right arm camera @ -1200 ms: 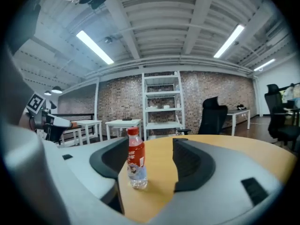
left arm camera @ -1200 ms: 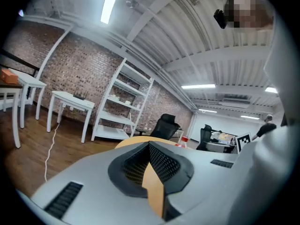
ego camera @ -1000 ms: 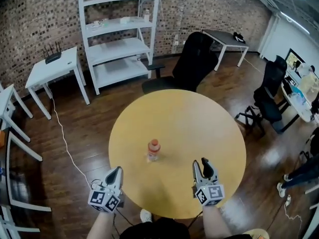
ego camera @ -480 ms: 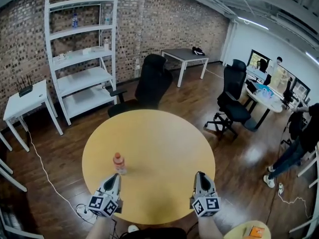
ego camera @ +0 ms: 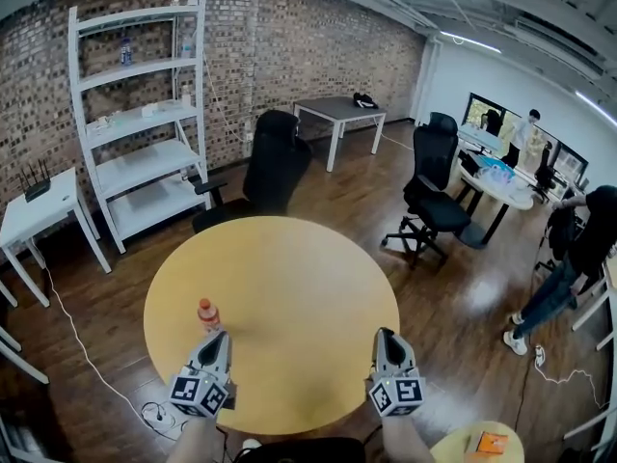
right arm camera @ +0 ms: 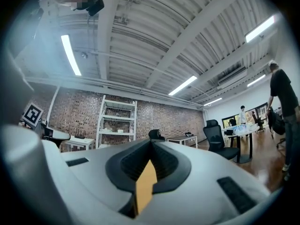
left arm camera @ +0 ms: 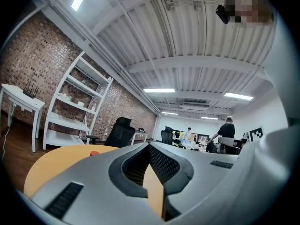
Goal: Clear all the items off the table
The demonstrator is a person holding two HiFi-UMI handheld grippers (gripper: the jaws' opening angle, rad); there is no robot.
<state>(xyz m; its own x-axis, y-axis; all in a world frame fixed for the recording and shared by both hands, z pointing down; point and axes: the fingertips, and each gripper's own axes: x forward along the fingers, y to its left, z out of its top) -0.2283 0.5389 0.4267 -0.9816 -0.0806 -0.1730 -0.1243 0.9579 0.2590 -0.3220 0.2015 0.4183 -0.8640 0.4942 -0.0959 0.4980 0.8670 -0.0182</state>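
Observation:
A small clear bottle with an orange cap (ego camera: 207, 313) stands upright on the round wooden table (ego camera: 289, 287), near its left front. My left gripper (ego camera: 218, 340) is shut and empty, just in front of the bottle and a little to its right. My right gripper (ego camera: 384, 339) is shut and empty over the table's front right edge. In the left gripper view only the bottle's orange cap (left arm camera: 94, 153) peeks over the shut left gripper (left arm camera: 150, 145). The right gripper view shows the shut right gripper (right arm camera: 151, 142) and the room beyond, with no bottle.
A black office chair (ego camera: 265, 167) stands behind the table. White shelves (ego camera: 135, 114) and a small white table (ego camera: 39, 205) are at the back left. Another chair (ego camera: 429, 196) and people at desks (ego camera: 569, 249) are on the right. A cable (ego camera: 77, 340) trails on the floor at left.
The head view has swung up and to the right, so the table and bottle sit further left in the picture. Both grippers stay at the table's near edge.

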